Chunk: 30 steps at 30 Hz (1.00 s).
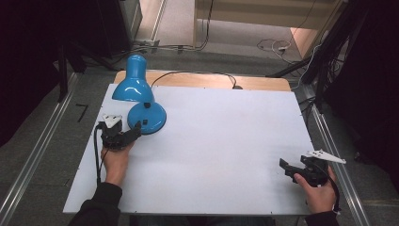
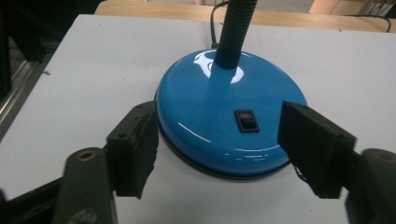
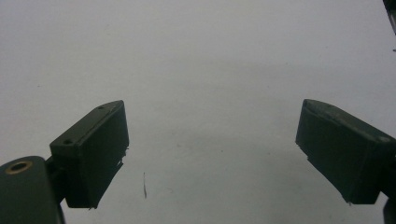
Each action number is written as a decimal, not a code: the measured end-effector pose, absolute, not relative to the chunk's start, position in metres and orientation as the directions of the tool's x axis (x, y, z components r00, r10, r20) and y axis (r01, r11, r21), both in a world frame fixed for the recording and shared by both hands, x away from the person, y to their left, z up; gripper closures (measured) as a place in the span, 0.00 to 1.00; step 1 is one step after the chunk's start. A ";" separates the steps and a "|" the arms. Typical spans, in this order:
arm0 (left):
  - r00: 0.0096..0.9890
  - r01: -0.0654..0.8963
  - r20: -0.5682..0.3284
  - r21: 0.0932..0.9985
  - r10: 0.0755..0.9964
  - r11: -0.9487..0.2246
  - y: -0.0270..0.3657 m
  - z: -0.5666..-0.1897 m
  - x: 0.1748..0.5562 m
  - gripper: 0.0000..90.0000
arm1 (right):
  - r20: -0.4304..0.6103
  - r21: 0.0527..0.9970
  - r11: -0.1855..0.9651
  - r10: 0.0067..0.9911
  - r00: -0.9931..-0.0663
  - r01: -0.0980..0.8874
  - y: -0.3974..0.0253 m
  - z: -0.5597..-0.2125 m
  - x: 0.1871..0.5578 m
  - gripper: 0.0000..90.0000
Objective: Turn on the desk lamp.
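At upper left, the lamp [image 1: 141, 101] is standing on the worktop [image 1: 226, 141]. The left gripper [image 1: 132, 132] is opening around its base, perhaps touching; the right gripper [image 1: 288, 168] is waiting open, far away.

The lamp base [image 2: 224, 126] and the lamp shade [image 1: 133, 84] are showing a glossy, smooth blue finish that is reflecting highlights. The lamp neck [image 2: 236, 32] is appearing ribbed and matt. The rocker switch [image 2: 247, 120] is looking like black plastic. The table top [image 1: 221, 141] is presenting a matt white surface over a wood-coloured far edge [image 1: 207, 80]. The left gripper [image 2: 219, 149] pads are appearing matt black.
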<state>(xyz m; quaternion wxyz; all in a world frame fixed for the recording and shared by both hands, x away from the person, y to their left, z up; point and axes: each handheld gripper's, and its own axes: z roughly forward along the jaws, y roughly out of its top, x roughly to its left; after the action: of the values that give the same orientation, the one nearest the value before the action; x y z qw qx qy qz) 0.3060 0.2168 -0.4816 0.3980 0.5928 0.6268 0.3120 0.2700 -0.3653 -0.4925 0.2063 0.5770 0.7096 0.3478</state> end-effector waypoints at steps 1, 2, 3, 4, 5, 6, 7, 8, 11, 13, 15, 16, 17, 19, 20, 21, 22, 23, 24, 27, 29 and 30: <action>0.020 0.495 -0.129 0.863 0.991 0.102 0.217 -0.482 0.306 0.38 | 0.110 0.731 0.089 0.963 -0.246 0.676 -0.365 -0.492 0.270 0.09; 0.023 0.494 -0.136 0.863 0.990 0.107 0.217 -0.482 0.307 0.41 | 0.110 0.731 0.088 0.963 -0.244 0.677 -0.365 -0.492 0.270 0.09; 0.024 0.495 -0.137 0.862 0.990 0.108 0.216 -0.482 0.308 0.43 | 0.108 0.731 0.089 0.964 -0.244 0.676 -0.365 -0.492 0.270 0.09; 0.028 0.493 -0.139 0.863 0.990 0.107 0.216 -0.483 0.309 0.45 | 0.105 0.733 0.093 0.963 -0.247 0.674 -0.365 -0.493 0.270 0.09; 0.033 0.492 -0.133 0.865 0.991 0.100 0.214 -0.483 0.311 0.47 | 0.107 0.732 0.092 0.963 -0.247 0.675 -0.365 -0.493 0.270 0.09; 0.038 0.496 -0.135 0.863 0.990 0.099 0.214 -0.483 0.312 0.49 | 0.108 0.733 0.091 0.963 -0.248 0.675 -0.365 -0.493 0.270 0.09; 0.038 0.496 -0.135 0.863 0.990 0.099 0.214 -0.483 0.312 0.51 | 0.107 0.732 0.092 0.963 -0.249 0.675 -0.365 -0.493 0.270 0.09; 0.047 0.500 -0.131 0.861 0.990 0.091 0.212 -0.484 0.314 0.54 | 0.107 0.732 0.093 0.963 -0.249 0.675 -0.365 -0.493 0.270 0.09; 0.059 0.510 -0.120 0.857 0.991 0.074 0.210 -0.487 0.316 0.61 | 0.105 0.731 0.095 0.963 -0.249 0.676 -0.364 -0.493 0.269 0.09; 0.061 0.510 -0.120 0.857 0.991 0.073 0.209 -0.487 0.317 0.66 | 0.100 0.730 0.102 0.962 -0.254 0.675 -0.363 -0.493 0.269 0.09; 0.067 0.508 -0.121 0.859 0.990 0.071 0.209 -0.489 0.319 0.75 | 0.102 0.730 0.102 0.961 -0.255 0.676 -0.362 -0.493 0.269 0.09; 0.069 0.509 -0.126 0.857 0.990 0.074 0.210 -0.489 0.320 0.79 | 0.099 0.731 0.105 0.961 -0.257 0.675 -0.362 -0.493 0.269 0.09; 0.073 0.511 -0.138 0.856 0.988 0.082 0.211 -0.489 0.321 0.82 | 0.101 0.730 0.104 0.961 -0.256 0.676 -0.361 -0.493 0.269 0.09; 0.075 0.515 -0.143 0.853 0.987 0.084 0.211 -0.490 0.323 0.89 | 0.100 0.729 0.104 0.961 -0.256 0.676 -0.361 -0.493 0.269 0.09; 0.081 0.517 -0.141 0.852 0.987 0.079 0.211 -0.490 0.324 0.92 | 0.101 0.730 0.105 0.961 -0.259 0.675 -0.362 -0.493 0.269 0.09; 0.085 0.516 -0.146 0.853 0.986 0.082 0.211 -0.491 0.325 0.95 | 0.100 0.731 0.105 0.961 -0.258 0.674 -0.362 -0.493 0.269 0.09; 0.085 0.516 -0.146 0.853 0.986 0.082 0.211 -0.491 0.325 0.97 | 0.103 0.730 0.101 0.961 -0.255 0.676 -0.362 -0.493 0.269 0.09; 0.090 0.515 -0.149 0.853 0.985 0.082 0.210 -0.491 0.328 0.99 | 0.102 0.732 0.102 0.961 -0.256 0.674 -0.362 -0.493 0.269 0.09; 0.096 0.516 -0.148 0.853 0.984 0.078 0.209 -0.491 0.329 1.00 | 0.101 0.731 0.100 0.962 -0.253 0.675 -0.362 -0.493 0.269 0.09; 0.109 0.520 -0.138 0.852 0.984 0.062 0.204 -0.492 0.333 1.00 | 0.104 0.730 0.099 0.962 -0.254 0.676 -0.362 -0.493 0.269 0.09; 0.109 0.523 -0.140 0.850 0.984 0.063 0.202 -0.493 0.335 1.00 | 0.104 0.731 0.100 0.961 -0.255 0.675 -0.362 -0.493 0.269 0.09; 0.109 0.523 -0.140 0.850 0.984 0.063 0.202 -0.493 0.335 1.00 | 0.104 0.731 0.100 0.961 -0.255 0.675 -0.362 -0.493 0.269 0.09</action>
<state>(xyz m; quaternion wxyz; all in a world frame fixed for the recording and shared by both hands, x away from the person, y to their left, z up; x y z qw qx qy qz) 0.3353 0.2017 -0.4930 0.4076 0.6234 0.6044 0.2827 0.2695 -0.3623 -0.4927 0.2064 0.5742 0.7124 0.3467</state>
